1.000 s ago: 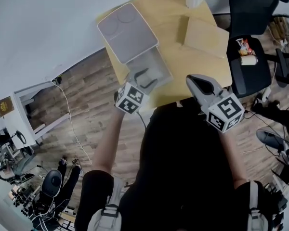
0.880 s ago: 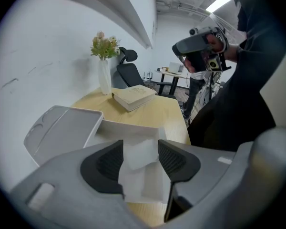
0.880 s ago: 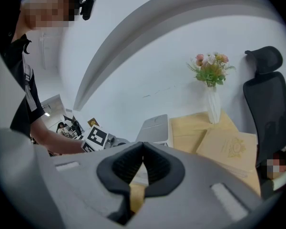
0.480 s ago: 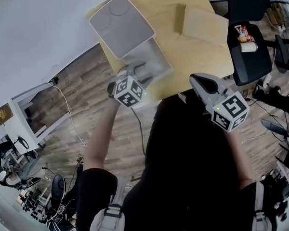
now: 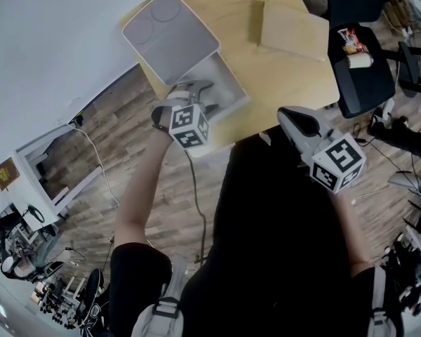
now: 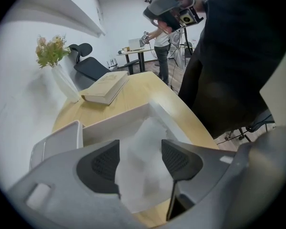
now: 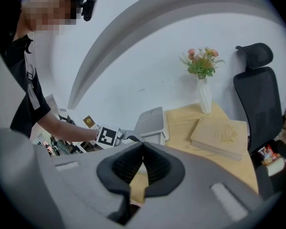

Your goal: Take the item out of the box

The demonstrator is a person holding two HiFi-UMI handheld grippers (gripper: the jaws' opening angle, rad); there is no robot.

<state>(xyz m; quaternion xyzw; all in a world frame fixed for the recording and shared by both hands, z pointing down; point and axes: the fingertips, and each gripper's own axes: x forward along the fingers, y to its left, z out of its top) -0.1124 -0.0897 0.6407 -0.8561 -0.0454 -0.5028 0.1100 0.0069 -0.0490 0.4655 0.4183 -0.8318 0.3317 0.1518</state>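
Note:
An open white box (image 5: 233, 106) stands at the near edge of the wooden table (image 5: 288, 76), its lid (image 5: 170, 35) folded back. Inside lies a white, crinkled wrapped item (image 6: 142, 128). My left gripper (image 5: 200, 95) hangs just over the box's near side. In the left gripper view its jaws (image 6: 139, 149) are opening, with the wrapped item showing between the pads and not pressed by them. My right gripper (image 5: 295, 118) is shut and empty, held off the table's near edge to the right of the box; its pads (image 7: 155, 168) meet.
A tan book (image 5: 295, 30) lies on the table beyond the box, with a white vase of flowers (image 7: 204, 92) behind it. A black office chair (image 5: 361, 62) holding small items stands at the right. Wooden floor and a cable (image 5: 105, 181) are at the left.
My left gripper has moved forward over the box's near side and its jaws have spread wider. The right gripper has barely moved.

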